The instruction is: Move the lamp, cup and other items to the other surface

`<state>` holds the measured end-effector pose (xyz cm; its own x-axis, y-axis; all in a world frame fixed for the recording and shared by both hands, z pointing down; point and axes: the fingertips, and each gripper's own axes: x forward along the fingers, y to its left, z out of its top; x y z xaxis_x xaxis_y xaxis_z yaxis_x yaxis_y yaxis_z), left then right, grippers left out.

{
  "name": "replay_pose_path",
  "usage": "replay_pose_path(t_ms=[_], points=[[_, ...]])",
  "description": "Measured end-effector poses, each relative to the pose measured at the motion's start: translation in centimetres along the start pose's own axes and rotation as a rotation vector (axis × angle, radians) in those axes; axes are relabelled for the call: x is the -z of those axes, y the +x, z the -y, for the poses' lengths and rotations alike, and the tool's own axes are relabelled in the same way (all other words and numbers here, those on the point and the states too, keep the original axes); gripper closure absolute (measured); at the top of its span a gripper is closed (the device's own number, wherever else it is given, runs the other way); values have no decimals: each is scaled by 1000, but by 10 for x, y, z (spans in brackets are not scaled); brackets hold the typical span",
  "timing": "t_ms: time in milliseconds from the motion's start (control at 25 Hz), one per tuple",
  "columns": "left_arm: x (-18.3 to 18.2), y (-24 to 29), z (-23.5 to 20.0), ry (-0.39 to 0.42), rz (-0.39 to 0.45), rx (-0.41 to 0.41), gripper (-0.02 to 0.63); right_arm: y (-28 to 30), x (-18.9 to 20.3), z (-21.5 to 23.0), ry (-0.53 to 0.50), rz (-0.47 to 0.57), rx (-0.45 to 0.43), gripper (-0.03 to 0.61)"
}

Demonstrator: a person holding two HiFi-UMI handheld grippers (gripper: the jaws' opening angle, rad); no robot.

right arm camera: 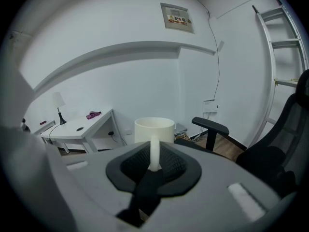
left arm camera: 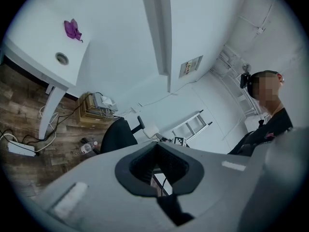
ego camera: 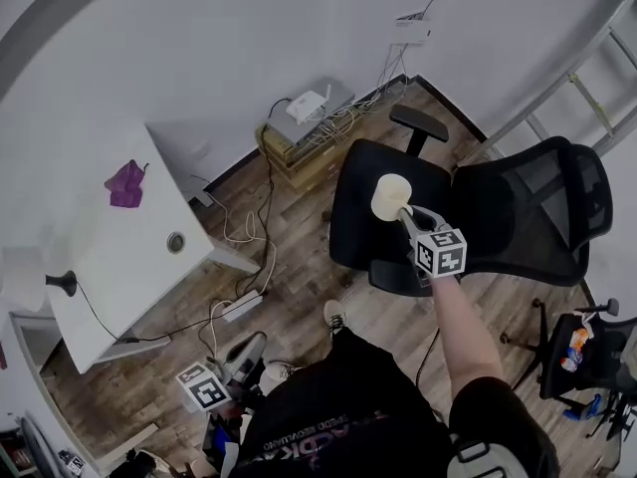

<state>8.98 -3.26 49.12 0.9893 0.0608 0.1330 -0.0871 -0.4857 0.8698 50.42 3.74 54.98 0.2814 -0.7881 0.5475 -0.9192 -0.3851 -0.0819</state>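
Wood-floored room, white walls. White desk [ego camera: 119,237]: lamp [ego camera: 66,284] is set at one tabletop corner, purple cloth [ego camera: 125,183] near the wall-side edge. Cream cup [ego camera: 391,196] is clamped by its handle in the right gripper [ego camera: 406,214], above the black office chair [ego camera: 363,222] seat. Left gripper [left arm camera: 157,151]: jaws together, nothing held.

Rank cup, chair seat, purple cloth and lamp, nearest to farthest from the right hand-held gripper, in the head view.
1. Cup, gripped in the right hand-held gripper.
2. Chair seat, just beneath it.
3. Purple cloth, on the desk at left.
4. Lamp, at the desk's leftmost edge.
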Motion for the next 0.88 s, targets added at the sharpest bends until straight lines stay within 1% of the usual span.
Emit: replay_pose_path(t_ms=[160, 320, 560, 680, 880], points=[[-2, 40, -2, -8, -26, -2, 615, 14, 9, 38, 8, -28, 14, 525], [-2, 69, -15, -43, -59, -24, 615, 39, 19, 75, 28, -56, 43, 525], [10, 102, -26, -93, -123, -72, 615, 83, 50, 121, 92, -116, 93, 525], [11, 113, -35, -111, -137, -98, 615, 109, 67, 138, 124, -155, 104, 525], [13, 128, -38, -133, -156, -135, 615, 143, 100, 157, 138, -232, 120, 525]])
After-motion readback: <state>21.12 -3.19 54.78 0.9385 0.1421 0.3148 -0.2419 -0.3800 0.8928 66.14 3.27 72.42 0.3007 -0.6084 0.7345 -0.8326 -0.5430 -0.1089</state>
